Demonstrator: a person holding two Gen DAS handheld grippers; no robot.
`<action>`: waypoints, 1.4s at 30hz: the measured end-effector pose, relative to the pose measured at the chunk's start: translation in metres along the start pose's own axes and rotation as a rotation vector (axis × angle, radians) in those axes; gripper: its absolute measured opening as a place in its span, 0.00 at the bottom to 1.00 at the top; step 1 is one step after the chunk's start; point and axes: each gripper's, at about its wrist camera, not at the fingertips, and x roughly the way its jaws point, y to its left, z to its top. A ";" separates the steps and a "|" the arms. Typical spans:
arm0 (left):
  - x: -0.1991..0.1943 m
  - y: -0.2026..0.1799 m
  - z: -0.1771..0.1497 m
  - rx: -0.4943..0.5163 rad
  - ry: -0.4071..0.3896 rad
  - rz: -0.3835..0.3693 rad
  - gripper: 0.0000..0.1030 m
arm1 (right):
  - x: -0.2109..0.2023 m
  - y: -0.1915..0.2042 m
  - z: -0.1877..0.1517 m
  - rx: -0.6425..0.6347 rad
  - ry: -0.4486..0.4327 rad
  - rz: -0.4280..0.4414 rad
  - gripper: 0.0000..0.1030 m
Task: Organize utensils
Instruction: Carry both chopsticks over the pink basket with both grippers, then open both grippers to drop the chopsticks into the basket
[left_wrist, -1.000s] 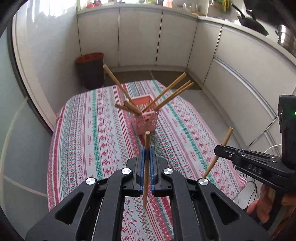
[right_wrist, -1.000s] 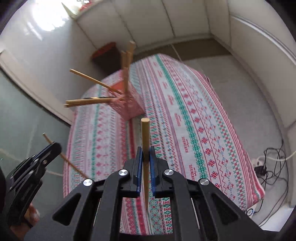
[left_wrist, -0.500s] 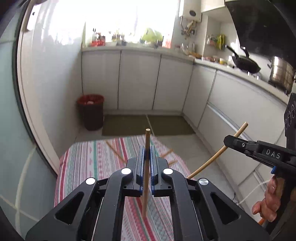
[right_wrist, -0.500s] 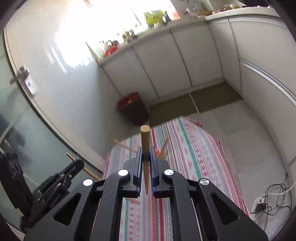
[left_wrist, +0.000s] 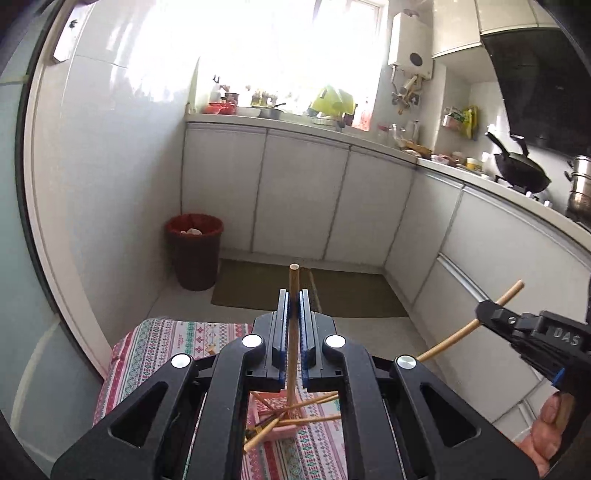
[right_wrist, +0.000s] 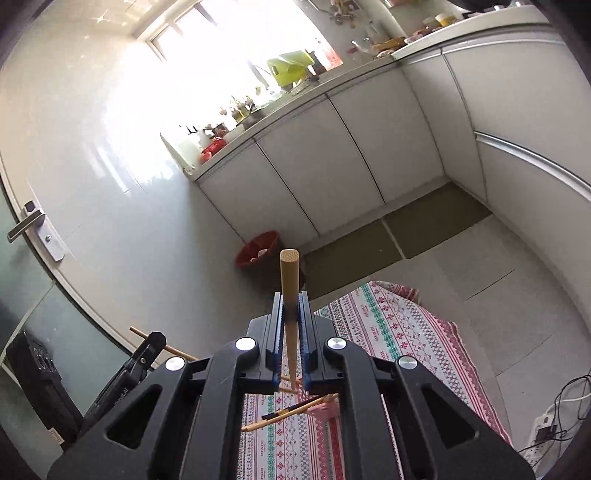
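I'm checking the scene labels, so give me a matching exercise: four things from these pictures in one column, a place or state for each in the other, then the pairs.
Things:
1. left tongs
2. pink basket
3. red bin
4. black wok

Places or states:
A. on the floor by the white cabinets
B. on the patterned tablecloth, with chopsticks sticking out
C. on the stove at the far right
D. shut on one upright chopstick

Pairs: 1-D, 2-B, 3-A, 4-C
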 end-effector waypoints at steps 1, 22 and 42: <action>0.006 0.001 -0.001 -0.007 0.007 0.004 0.04 | 0.003 -0.002 0.001 0.003 0.001 -0.003 0.07; 0.030 0.037 -0.022 -0.089 0.055 0.054 0.46 | 0.034 0.008 -0.011 -0.032 0.013 -0.027 0.08; -0.007 0.047 -0.016 -0.038 -0.055 0.198 0.74 | 0.097 0.031 -0.050 -0.129 0.096 -0.095 0.14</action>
